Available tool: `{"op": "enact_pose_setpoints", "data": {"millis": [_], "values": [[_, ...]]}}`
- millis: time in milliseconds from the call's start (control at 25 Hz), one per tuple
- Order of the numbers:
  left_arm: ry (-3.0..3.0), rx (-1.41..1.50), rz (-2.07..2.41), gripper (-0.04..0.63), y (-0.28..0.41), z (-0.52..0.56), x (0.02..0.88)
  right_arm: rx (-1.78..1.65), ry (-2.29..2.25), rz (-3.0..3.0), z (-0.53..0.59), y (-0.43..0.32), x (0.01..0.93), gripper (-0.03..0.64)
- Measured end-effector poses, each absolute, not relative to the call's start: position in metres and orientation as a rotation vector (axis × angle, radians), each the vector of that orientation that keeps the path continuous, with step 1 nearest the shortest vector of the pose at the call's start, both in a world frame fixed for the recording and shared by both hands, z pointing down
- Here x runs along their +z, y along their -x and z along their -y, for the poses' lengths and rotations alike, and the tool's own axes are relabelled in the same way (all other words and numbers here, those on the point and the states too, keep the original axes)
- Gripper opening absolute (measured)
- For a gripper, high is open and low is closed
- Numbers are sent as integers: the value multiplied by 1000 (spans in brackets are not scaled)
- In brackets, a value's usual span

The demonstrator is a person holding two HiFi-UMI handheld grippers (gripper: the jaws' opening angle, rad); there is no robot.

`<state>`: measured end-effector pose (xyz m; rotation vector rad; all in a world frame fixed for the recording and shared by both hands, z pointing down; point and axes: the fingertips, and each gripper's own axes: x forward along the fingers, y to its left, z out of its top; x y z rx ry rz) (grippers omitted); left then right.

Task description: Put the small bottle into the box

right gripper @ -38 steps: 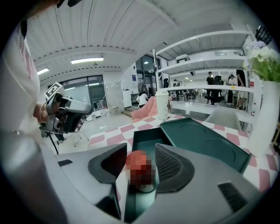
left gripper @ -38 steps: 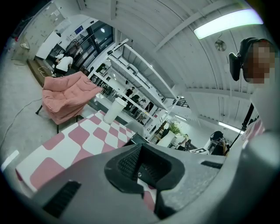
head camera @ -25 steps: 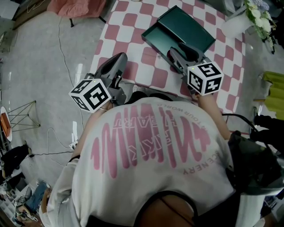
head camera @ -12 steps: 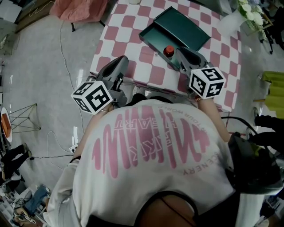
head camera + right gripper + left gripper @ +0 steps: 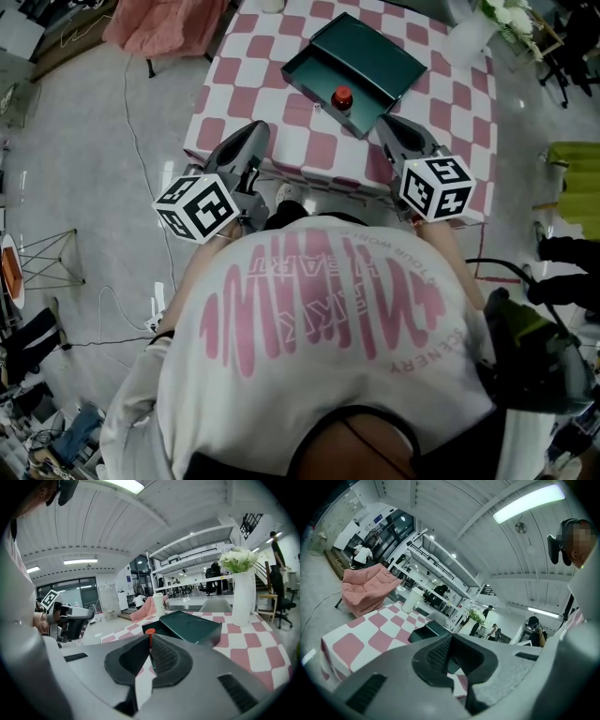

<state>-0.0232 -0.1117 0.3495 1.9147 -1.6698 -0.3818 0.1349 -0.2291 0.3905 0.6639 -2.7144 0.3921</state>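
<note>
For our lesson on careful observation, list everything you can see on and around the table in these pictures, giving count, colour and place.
table: one, pink-and-white checked cloth, ahead of the person
box: one, dark green, open, mid-table
small bottle: one, red cap, inside the box
cup: one, white, table's far edge
vase: one, white, white flowers, table's far right
soft heap: one, pink, floor left of table
left gripper: one, grey, shut, empty, table's near edge
right gripper: one, grey, jaws closing, nothing between them, near the box
shirt: one, white with pink print, on the person
</note>
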Motion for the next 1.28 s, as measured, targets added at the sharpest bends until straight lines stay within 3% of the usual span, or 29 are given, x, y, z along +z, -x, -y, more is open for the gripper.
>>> {"op": "enact_pose_setpoints", "data": {"millis": [640, 1280], "values": [[-2020, -273, 1467, 8, -10, 109, 364, 704, -991, 2619, 191, -205, 415, 12], [-2146, -212, 1278, 8, 49, 55, 353, 780, -1280, 2518, 101, -167, 409, 5]]}}
